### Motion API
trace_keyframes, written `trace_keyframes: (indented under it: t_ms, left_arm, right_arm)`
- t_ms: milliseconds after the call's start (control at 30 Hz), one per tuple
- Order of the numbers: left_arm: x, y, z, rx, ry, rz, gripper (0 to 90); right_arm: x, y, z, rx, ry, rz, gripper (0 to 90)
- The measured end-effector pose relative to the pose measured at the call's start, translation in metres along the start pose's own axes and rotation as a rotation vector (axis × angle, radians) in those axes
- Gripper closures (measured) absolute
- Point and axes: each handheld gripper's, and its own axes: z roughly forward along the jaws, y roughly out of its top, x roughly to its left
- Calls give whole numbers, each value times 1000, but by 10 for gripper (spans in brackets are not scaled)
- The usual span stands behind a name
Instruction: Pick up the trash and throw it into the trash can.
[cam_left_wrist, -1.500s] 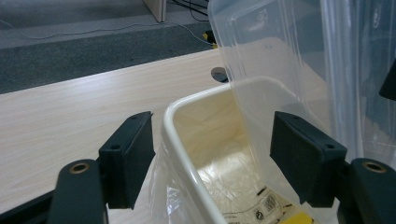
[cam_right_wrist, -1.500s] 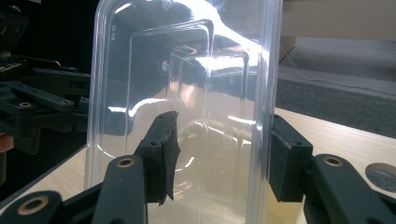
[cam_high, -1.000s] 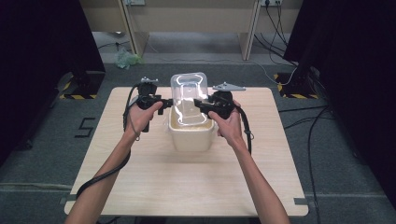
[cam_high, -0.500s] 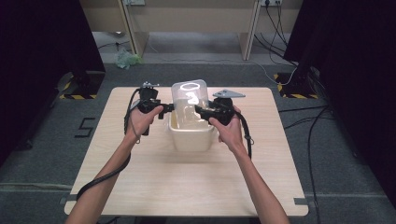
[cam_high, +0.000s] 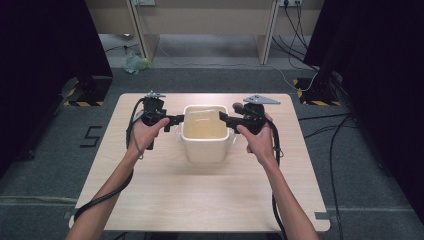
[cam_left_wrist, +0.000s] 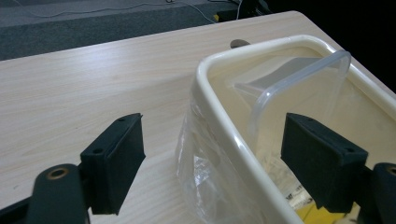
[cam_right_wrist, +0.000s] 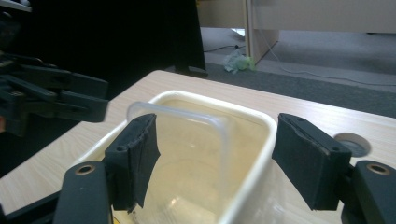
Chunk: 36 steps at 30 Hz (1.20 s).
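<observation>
A cream plastic tub (cam_high: 205, 147) stands at the middle of the wooden table. A clear plastic container (cam_high: 202, 117) leans tilted inside it, one rounded corner rising above the rim. My left gripper (cam_high: 176, 120) is at the tub's left side and stands open. In the left gripper view its jaws straddle the tub's rim (cam_left_wrist: 219, 112), one outside and one inside near the clear container (cam_left_wrist: 299, 79). My right gripper (cam_high: 223, 118) is open at the right side. Its jaws (cam_right_wrist: 219, 158) span the rim (cam_right_wrist: 264, 135) and the clear container (cam_right_wrist: 187, 135), touching neither.
Clear film (cam_left_wrist: 201, 163) clings to the tub's outer wall. A round cable hole (cam_right_wrist: 352, 143) lies in the table behind the tub. Beyond the table are desk legs, floor cables and a green bag (cam_high: 135, 62). Bare tabletop (cam_high: 200, 195) lies in front.
The clear container has gone down from above the tub into it. Both grippers have opened and drawn back a little to the tub's sides.
</observation>
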Motion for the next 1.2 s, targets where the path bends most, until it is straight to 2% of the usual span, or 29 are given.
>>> trace_keyframes:
  t_ms: [300,733,967,1200]
  left_arm:
    - [-9,-11,-12,-10,-45,11,202]
    - [-22,-37,-30,-45,-116,17,186]
    - [-32,-51,-43,-70,-148,42,164]
    - [-43,-68,-50,-72,-170,75,160]
  right_arm:
    - [-7,-13,-16,35,-21,-32,301]
    - [-5,-33,-36,49,2,-56,244]
    - [-5,-44,-43,53,9,-57,225]
    - [-5,-55,-49,64,9,-61,214]
